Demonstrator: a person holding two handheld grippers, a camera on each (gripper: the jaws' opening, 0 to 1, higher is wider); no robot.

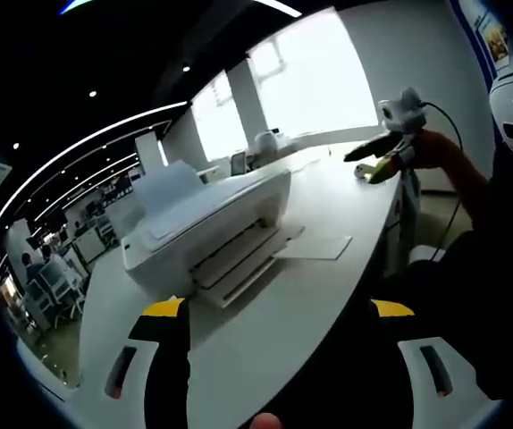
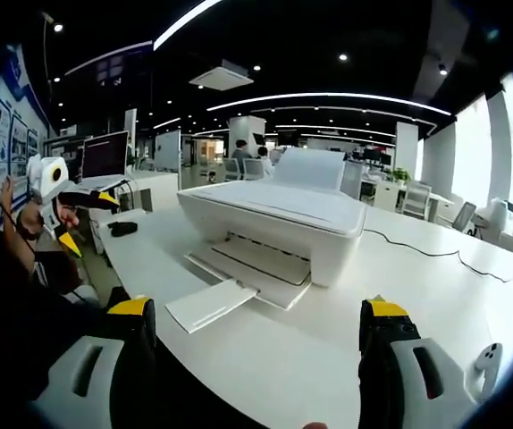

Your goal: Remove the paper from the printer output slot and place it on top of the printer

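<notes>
- White inkjet printer (image 2: 279, 219) sits on a pale, curved desk (image 2: 265, 366); its rear paper support is up and its top surface is bare.
- Paper (image 2: 210, 304) lies flat on the extended output tray at the printer's front, one end reaching out past the tray lip towards the desk. In the left gripper view the same sheet (image 1: 315, 248) shows beside the printer (image 1: 207, 228), on the tray.
- Task status, as judged: nothing done. Sheet is not yet touched; all steps are left (reach, grip, draw out, lift, lay on the printer top).
- Right gripper (image 2: 256, 326): yellow-tipped jaws stand wide apart, holding nothing and touching nothing. It points at the printer front, with the sheet between the jaws' line but well short of them.
- Left gripper (image 1: 279, 322): jaws likewise wide apart and empty, aimed along the desk at the printer's side.
- Right gripper also appears in the left gripper view, held up in a hand over the far end of the desk; jaws apart there too.
- A black cable (image 2: 444, 255) runs across the desk behind the printer, clear of the sheet.
</notes>
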